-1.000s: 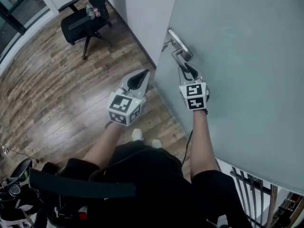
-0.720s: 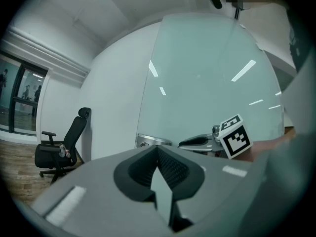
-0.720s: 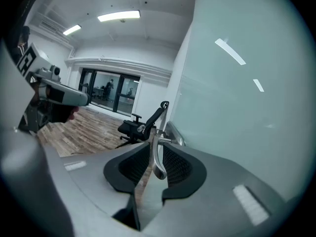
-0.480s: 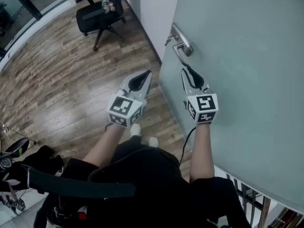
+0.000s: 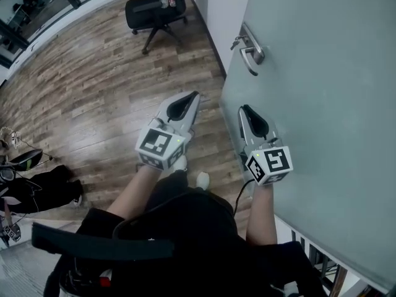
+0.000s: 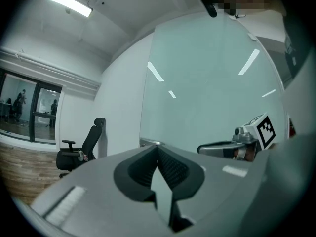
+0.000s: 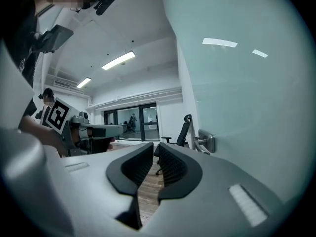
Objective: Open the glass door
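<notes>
"Along the right side of the head view, what fills the frame?"

"A tall frosted pale-green glass door (image 5: 322,73). It has a brushed-metal lever handle (image 5: 252,51) close to its free edge, and nothing touches that lever."

"Where are the two tools?"

"Side by side in front of the person, both pointing roughly level. The right gripper (image 5: 243,109) sits just beside the door's face, below the handle and apart from it. Its jaws have just been closing. Only a narrow slit shows between the ribbed black pads, and nothing but floor and far room is seen through it."

"So it holds nothing?"

"Nothing. The pads press on no object."

"And the other one?"

"The left gripper (image 5: 196,93) hangs over the brown wood-plank floor (image 5: 93,85), near the door's edge but clear of it. Its own view shows the pad tips meeting at the far end, with no object caught between them — closed and empty."

"Anything beyond the door?"

"A black wheeled office chair (image 5: 154,8) stands at the far end of the floor, just beside a white wall (image 5: 216,5) that meets the door's edge. The right gripper view also shows dark-framed glazing far across the room — too small to tell more."
</notes>
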{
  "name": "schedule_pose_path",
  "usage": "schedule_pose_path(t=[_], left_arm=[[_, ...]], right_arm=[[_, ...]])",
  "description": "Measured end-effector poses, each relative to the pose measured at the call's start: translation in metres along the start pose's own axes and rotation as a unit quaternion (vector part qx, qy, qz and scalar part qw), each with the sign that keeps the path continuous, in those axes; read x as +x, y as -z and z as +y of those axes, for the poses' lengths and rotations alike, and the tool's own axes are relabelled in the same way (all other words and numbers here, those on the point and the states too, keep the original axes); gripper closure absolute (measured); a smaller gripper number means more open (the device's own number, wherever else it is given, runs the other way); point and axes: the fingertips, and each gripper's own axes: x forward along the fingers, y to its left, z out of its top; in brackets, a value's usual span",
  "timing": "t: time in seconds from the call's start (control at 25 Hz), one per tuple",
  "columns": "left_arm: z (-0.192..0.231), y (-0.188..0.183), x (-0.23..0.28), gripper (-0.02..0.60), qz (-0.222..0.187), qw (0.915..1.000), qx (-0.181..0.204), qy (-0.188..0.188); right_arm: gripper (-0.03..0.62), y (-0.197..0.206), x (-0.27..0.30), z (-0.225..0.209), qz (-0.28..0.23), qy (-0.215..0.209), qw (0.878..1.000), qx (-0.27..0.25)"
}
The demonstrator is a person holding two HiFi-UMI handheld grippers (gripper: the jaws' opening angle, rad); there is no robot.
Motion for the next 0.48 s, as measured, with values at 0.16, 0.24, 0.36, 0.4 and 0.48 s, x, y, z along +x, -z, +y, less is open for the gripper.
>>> schedule_pose_path(t=[0.16,0.24,0.36,0.4,0.48], left_arm=[[-0.005,-0.001,-0.014,0.583,-0.011,0.9999,-0.006,-0.003],[-0.006,-0.003,-0.017,0.583,-0.018,0.9998,-0.003,0.003],[-0.006,-0.005,-0.017,0.583,-0.02,0.9997,-0.004,0.01],[-0.007,-0.006,-0.018,0.583,-0.02,0.9997,-0.005,0.013],[-0.006,-0.008,-0.022,0.583,-0.018,0.9997,-0.008,0.011]], right_arm=[[0.557,-0.002,-0.008,0.015,-0.001,-0.004,1.0,-0.012],[0.56,-0.006,-0.011,0.02,-0.005,-0.002,1.0,-0.017],[0.563,-0.013,-0.013,0.025,-0.009,0.003,1.0,-0.016],[0.565,-0.015,-0.015,0.027,-0.011,0.005,1.0,-0.014],[0.568,-0.02,-0.018,0.033,-0.016,0.007,1.0,-0.012]])
